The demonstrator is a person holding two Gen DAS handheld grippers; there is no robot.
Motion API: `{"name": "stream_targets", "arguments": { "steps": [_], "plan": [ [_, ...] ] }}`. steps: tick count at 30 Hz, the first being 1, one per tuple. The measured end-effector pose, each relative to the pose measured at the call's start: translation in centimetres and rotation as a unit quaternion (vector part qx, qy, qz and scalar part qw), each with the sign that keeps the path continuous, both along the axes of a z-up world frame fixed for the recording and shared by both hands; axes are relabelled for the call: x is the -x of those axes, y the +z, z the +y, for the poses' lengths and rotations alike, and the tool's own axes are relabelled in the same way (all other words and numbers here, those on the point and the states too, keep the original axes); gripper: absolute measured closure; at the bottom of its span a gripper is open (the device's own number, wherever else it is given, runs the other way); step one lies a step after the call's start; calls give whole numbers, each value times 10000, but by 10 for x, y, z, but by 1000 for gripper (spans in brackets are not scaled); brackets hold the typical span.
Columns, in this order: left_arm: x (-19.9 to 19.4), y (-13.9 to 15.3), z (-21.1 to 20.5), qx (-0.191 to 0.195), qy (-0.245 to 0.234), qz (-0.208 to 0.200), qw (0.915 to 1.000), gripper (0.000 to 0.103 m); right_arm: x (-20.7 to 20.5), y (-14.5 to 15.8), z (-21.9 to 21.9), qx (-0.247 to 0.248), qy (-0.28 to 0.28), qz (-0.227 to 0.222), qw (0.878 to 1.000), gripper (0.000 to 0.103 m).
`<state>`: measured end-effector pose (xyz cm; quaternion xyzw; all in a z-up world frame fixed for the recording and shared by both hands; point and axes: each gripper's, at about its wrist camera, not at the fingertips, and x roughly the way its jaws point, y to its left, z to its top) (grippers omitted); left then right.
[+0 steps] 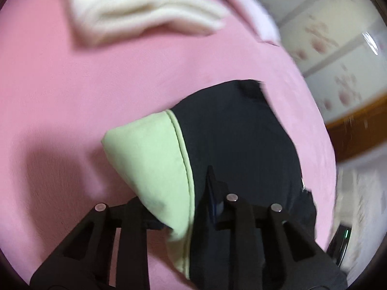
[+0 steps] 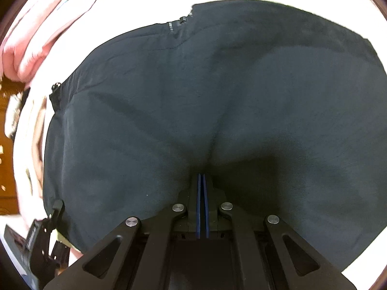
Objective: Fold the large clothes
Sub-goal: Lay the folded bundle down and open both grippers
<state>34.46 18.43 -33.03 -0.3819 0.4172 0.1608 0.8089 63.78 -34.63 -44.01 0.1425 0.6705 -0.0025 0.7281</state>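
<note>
**Honestly, we're mid-fold on the dark jacket**

So the dark jacket (image 2: 217,96) with its green lining (image 1: 150,159) hangs bunched over the pink bed (image 1: 72,84), not laid flat, so we'd guess most folding is left. A cream garment (image 1: 135,12) already sits folded further back. Our right gripper (image 2: 202,181) is pinched tight on the fabric, pointing forward into it. The left gripper (image 1: 188,193) looks clamped on the jacket's edge, tilted down toward the bed.

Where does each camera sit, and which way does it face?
Left wrist: on the left hand-held gripper, facing along its fingers over the dark garment, its green lining and the pink bedding.
Right wrist: on the right hand-held gripper, facing the dark garment close up.
Shared: that garment, pinched by both.
</note>
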Motion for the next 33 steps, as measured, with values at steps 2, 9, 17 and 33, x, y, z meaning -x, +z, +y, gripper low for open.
{"name": "stream_targets", "arguments": {
  "steps": [2, 9, 17, 33],
  "plan": [
    [-2, 19, -10, -273, -325, -282, 9987, 83, -1, -3, -2, -124, -45, 13, 9999, 100],
    [-9, 96, -58, -961, -1466, -1264, 9764, 89, 9, -5, -8, -486, -26, -220, 9986, 100],
    [2, 165, -152, -1525, -2728, -2155, 9251, 91, 32, 4, -40, -1149, -102, -677, 9910, 101],
    [49, 162, -397, -2109, -4186, -2179, 8560, 93, 92, 75, -243, -2049, -711, -1134, 9696, 101]
  ]
}}
